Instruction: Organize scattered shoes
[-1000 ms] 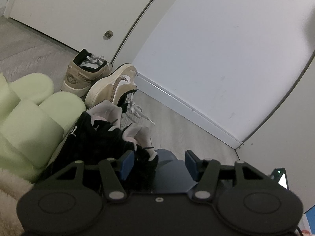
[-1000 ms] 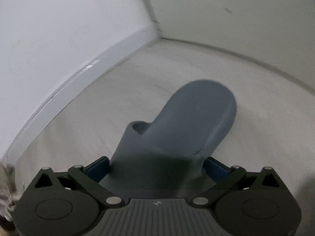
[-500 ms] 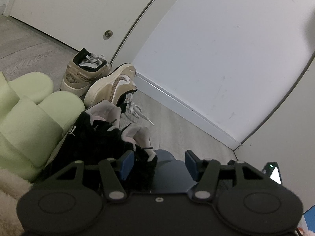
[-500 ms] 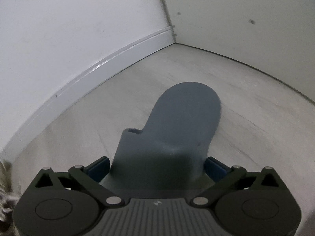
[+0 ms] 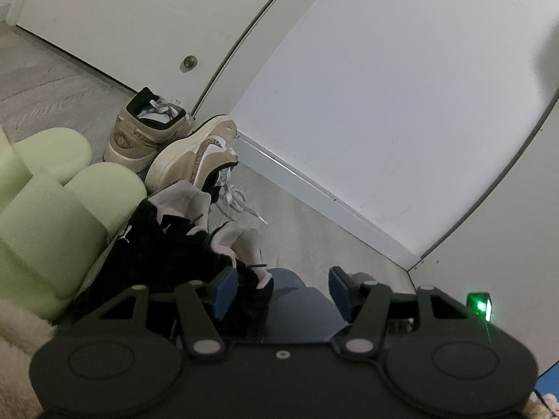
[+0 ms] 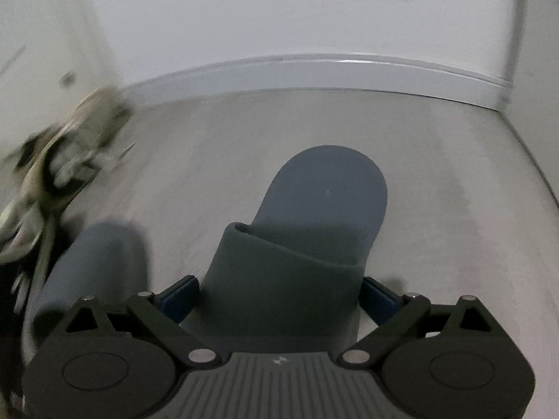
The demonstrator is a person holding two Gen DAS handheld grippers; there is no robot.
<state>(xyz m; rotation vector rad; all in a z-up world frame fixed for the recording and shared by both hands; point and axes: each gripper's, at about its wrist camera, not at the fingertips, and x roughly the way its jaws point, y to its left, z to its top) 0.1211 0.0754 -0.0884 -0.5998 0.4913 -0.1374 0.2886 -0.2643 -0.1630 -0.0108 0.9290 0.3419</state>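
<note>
Swung leftward since earlier: right gripper (image 6: 276,289), fingers clamped on grey slide (image 6: 314,230), beside matching slide (image 6: 94,265) on floor (image 6: 244,132). Left gripper (image 5: 283,288) spread, empty. Placing step; next: lower, align, release.

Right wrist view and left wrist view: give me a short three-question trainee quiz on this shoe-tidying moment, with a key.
1. True or false: the right gripper is shut on the grey-blue slide.
2. Multiple choice: the tan sneaker with the white swoosh is (A) upright on its sole, (B) tipped on its side, (C) stacked on the green slides.
3. Fill in: in the right wrist view, a second grey-blue slide lies to the ___ of the held one.

Key: 1 true; its fingers press the strap from both sides. 2 B. 3 left.
</note>
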